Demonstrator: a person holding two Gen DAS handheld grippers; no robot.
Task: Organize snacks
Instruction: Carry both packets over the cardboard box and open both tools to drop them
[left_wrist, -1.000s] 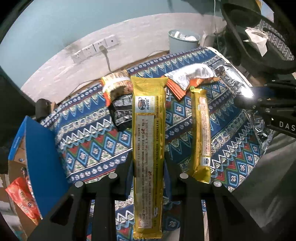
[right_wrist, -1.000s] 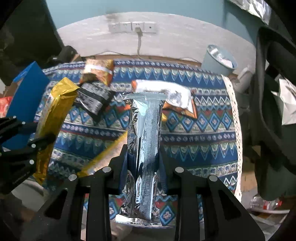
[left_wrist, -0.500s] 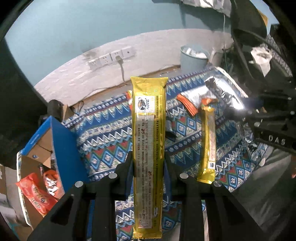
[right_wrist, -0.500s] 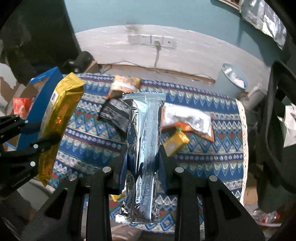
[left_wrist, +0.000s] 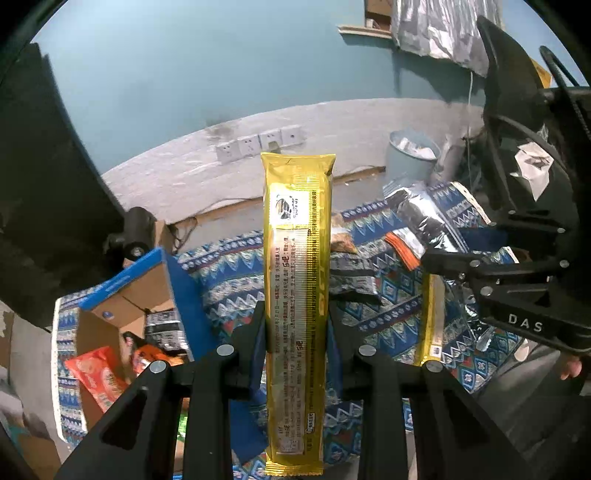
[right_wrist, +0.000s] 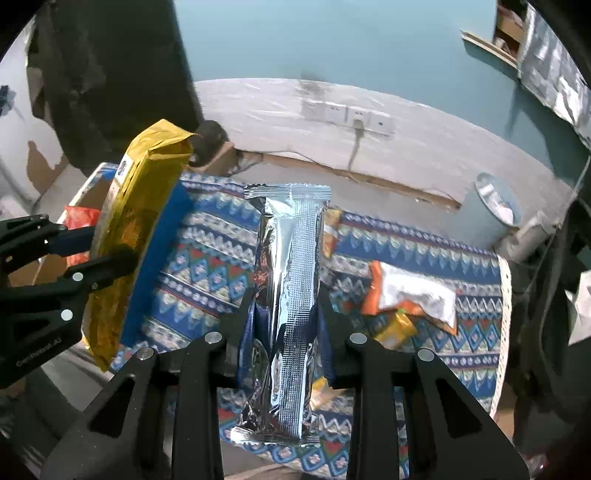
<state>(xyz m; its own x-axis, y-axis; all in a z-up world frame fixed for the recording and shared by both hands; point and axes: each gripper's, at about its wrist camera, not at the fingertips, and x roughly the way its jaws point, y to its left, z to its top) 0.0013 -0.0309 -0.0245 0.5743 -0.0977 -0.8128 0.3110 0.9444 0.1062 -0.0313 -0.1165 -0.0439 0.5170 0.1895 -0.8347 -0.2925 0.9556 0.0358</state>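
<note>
Left gripper (left_wrist: 295, 325): clamped on a long gold packet (left_wrist: 295, 258), held above the patterned surface (left_wrist: 229, 273).
Right gripper (right_wrist: 282, 325): clamped on a silver foil packet (right_wrist: 291, 280).

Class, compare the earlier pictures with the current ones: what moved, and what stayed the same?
Both grippers rose from the table toward the cardboard box, the left gripper carrying the gold packet, the right gripper the silver packet. Both grips stayed shut; the other snacks stayed put.

White letters "DAS" stand on the right tool (left_wrist: 436, 258).
</note>
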